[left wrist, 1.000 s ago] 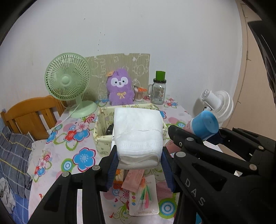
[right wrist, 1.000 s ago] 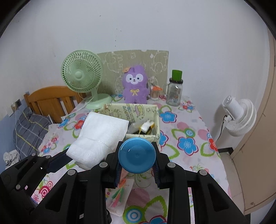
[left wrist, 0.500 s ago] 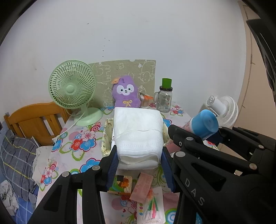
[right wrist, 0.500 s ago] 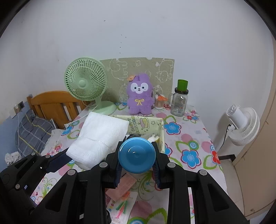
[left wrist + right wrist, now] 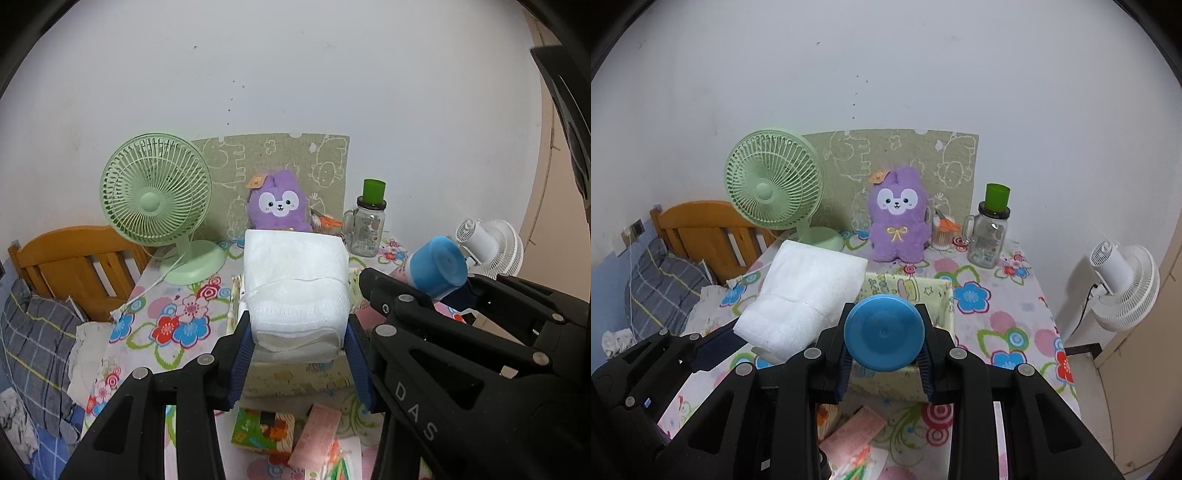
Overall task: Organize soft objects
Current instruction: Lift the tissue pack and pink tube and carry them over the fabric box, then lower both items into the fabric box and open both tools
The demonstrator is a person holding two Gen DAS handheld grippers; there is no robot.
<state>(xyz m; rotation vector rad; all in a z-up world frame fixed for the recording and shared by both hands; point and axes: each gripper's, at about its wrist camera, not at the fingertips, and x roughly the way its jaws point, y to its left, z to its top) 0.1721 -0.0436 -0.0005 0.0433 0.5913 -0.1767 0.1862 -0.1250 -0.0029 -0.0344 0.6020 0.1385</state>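
My left gripper (image 5: 299, 345) is shut on a folded white towel (image 5: 297, 291) and holds it above the table, over a pale yellow fabric basket (image 5: 295, 380). The towel also shows in the right wrist view (image 5: 805, 295). My right gripper (image 5: 884, 354) is shut on a bottle with a blue cap (image 5: 884, 338), held over the basket (image 5: 912, 290). The bottle shows in the left wrist view (image 5: 437, 267) with a pink body. A purple plush toy (image 5: 897, 214) sits upright at the back of the table.
A green desk fan (image 5: 775, 188) stands back left. A glass jar with a green lid (image 5: 990, 229) stands back right, a small cup of swabs (image 5: 943, 234) beside it. A pink pack (image 5: 316, 435) and a colourful box (image 5: 264, 430) lie near the front. A white floor fan (image 5: 1126, 291) stands right, a wooden headboard (image 5: 701, 232) left.
Both grippers have lifted and tilted up with their loads, so the table and basket sit lower in both views. Both grips are unchanged.
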